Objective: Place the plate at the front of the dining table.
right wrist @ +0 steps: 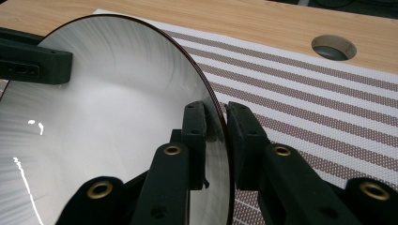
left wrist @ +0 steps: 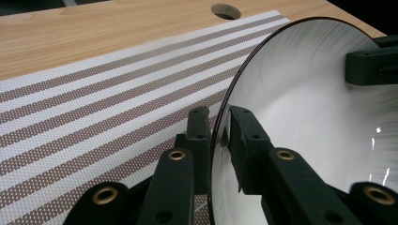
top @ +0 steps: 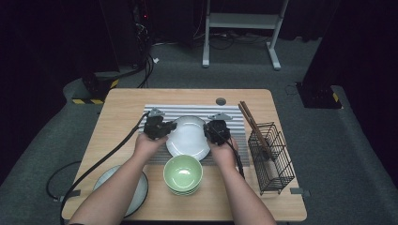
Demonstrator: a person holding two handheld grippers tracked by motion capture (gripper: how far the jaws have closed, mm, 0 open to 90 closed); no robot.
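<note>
Left gripper view: plate (left wrist: pixel 305 122) rim between jaws

White plate (left wrist: pixel 305 122): lower and right rim cut off at frame edge. Grey plate (top: pixel 136 194), lower left: half hidden beneath forearm. Chopsticks (top: pixel 253 126): lower ends indistinct.

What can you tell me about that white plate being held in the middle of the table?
The white plate is round, glossy and shallow, ceramic by its look, with a thin dark line along its rim and faint streaks radiating inside. It sits over the striped placemat, whether resting or just lifted I cannot tell. The left gripper pinches its left rim and the right gripper its right rim, one of the fingers inside, the other outside. Nothing lies on it.
</note>
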